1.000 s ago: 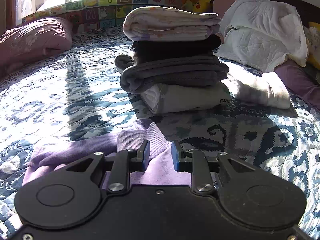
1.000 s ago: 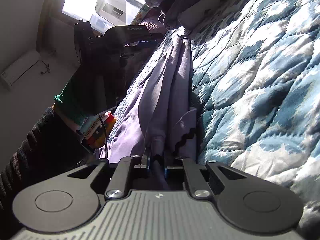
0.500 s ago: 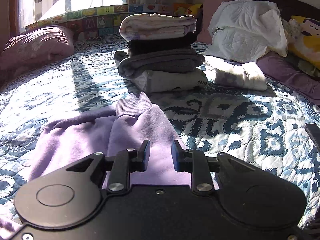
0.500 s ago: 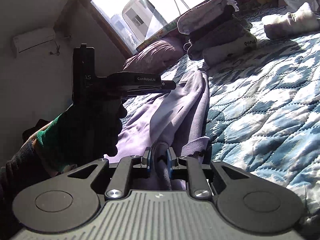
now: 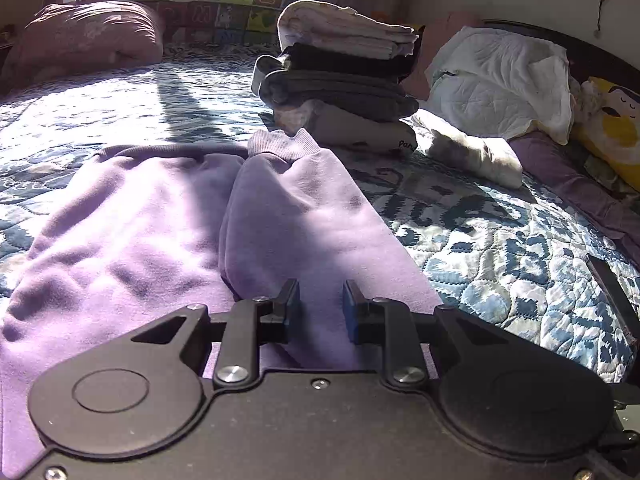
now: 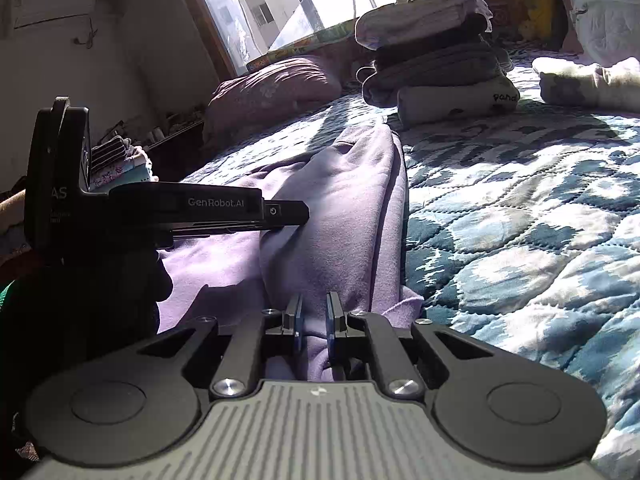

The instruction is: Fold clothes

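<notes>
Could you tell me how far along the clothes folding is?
Done: a stack of folded clothes sits on the bed. In hand: the purple sweatshirt, sleeve laid over its body, pinched by the right gripper; the left gripper is open. Left: finishing its folds and stacking it.

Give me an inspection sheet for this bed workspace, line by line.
Surface: blue patterned quilt, sunlit.
Job's things: purple sweatshirt lying flat, one sleeve folded over it; stack of folded clothes behind it.
Clutter: white bedding, maroon pillow, rolled pale cloth.
Grippers: left gripper open above sweatshirt; right gripper shut on sweatshirt fabric.
Cables: nothing seen.
Surroundings: window, wall air conditioner.
</notes>
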### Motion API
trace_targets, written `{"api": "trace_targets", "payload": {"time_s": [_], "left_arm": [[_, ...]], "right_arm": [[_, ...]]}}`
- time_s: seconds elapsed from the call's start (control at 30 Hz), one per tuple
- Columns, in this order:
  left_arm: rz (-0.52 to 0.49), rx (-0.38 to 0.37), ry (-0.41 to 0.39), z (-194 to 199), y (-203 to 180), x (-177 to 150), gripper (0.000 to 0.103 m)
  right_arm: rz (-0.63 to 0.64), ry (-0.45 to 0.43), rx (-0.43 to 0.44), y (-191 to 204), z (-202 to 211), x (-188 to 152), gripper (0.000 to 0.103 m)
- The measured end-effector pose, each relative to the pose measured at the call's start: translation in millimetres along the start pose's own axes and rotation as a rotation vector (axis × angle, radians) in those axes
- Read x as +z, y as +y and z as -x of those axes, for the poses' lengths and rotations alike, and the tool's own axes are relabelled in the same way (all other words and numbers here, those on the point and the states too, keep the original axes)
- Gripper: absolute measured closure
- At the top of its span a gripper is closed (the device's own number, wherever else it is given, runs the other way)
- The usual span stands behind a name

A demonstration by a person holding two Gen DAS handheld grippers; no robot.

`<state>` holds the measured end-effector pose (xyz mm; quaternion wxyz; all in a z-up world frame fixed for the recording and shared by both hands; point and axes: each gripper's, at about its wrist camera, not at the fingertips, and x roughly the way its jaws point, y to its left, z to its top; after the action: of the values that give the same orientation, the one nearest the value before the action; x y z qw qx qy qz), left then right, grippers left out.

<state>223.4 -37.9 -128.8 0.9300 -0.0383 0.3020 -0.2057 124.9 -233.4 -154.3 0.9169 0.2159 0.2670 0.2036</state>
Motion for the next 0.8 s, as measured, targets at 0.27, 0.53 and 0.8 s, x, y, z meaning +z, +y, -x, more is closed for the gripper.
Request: {"api": "trace_targets", "payload": {"time_s": [0.27,0.53,0.8], "left_arm": [[0.126,-0.083,0.055,-10,22,3,0.078],[0.196,-0.132,0.012,13,28,4,0.053],[0.387,-0.085,-0.118,89,73,-6,0.03]], "right_arm": [[-0.106,-0.005,0.045,-21,-3,-13,0.103],[-0.127,-0.054,0.036,-15,14,-10,0.102],[-0.056,-0.093,-0.039,4,54,-12,0.059]]}}
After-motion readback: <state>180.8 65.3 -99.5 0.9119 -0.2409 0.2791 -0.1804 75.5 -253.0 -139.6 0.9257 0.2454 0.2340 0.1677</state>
